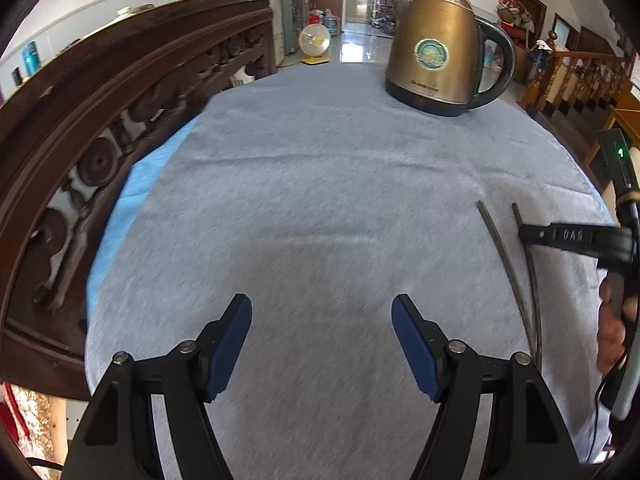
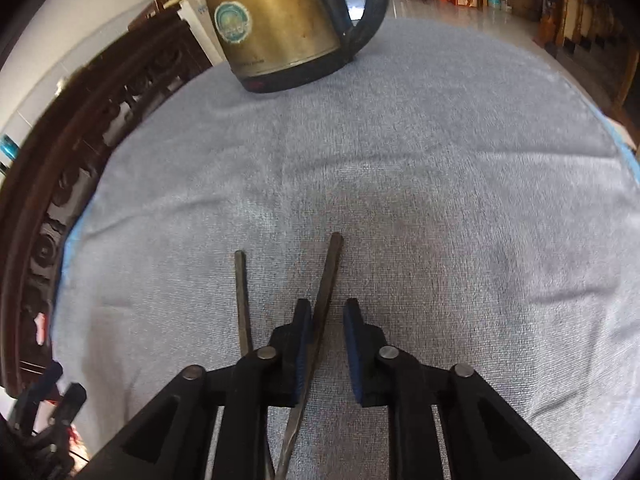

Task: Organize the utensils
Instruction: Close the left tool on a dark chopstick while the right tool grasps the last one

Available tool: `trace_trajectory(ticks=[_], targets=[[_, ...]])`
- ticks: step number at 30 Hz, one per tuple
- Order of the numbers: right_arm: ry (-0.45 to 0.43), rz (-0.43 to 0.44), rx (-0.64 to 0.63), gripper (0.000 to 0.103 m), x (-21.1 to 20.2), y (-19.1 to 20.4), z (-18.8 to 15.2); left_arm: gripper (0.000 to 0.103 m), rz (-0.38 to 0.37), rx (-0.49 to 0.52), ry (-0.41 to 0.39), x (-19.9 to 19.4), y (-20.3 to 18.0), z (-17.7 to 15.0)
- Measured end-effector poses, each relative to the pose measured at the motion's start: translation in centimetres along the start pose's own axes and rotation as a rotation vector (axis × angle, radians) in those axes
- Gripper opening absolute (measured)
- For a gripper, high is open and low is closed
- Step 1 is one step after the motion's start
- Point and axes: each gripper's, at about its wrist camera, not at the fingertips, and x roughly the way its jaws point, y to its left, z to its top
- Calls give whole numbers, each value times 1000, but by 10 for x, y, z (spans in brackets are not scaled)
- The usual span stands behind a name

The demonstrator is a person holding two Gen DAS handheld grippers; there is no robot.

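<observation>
Your right gripper [image 2: 328, 308] has its blue pads parted a little around one chopstick [image 2: 326, 300], which leans against the left pad; no pinch yet. Its mate [image 2: 242, 300] lies just beside on the grey cloth [image 2: 440, 200], both well short of the kettle [image 2: 276, 20]. Your left gripper [image 1: 322, 308] hangs spread wide, empty. You look to be mid-pickup: next, close gently and centre the stick before lifting

A table is covered by a grey cloth [image 1: 320, 184]. A brass kettle [image 1: 436, 44] stands on it; nearer than the kettle, apparently two dark chopsticks [image 2: 244, 300] are laid.
</observation>
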Motion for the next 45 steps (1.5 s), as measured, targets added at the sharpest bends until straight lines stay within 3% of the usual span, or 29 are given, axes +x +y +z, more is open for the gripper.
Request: trace_trajectory(ticks=[5,7,9,13,21,25,29,30,33,37,41,45], targets=[[-19,-53,-71,9,1,10,-3,71,-61,20,27,19,-20,21],[-25,-5,-55,9,-2,2,-6,55,-111,31,30,23,-30,26],[-39,22,-21,9,-7,-15,-10,51,-165,54,47,31,-46,32],[-56,87,75,9,-16,-50,-14,50,-256,117,68,44,-80,40],[-17,32,43,9,-22,-70,-14,50,-361,200,129,65,-138,57],[21,26,21,10,-18,-70,-12,50,-315,216,190,83,-152,61],[55,68,45,10,-9,-73,2,50,-289,225,187,87,-161,67],[61,76,52,10,-9,-75,4,45,-274,230,186,88,-163,68],[68,81,58,10,-7,-76,4,14,-230,275,166,89,-168,71],[66,74,56,10,-6,-72,3,6,-252,325,186,87,-159,71],[101,56,64,10,-8,-69,1,5,-187,502,189,79,-147,62],[132,-18,17,12,-9,-55,-1,5,-207,506,226,77,-130,62]])
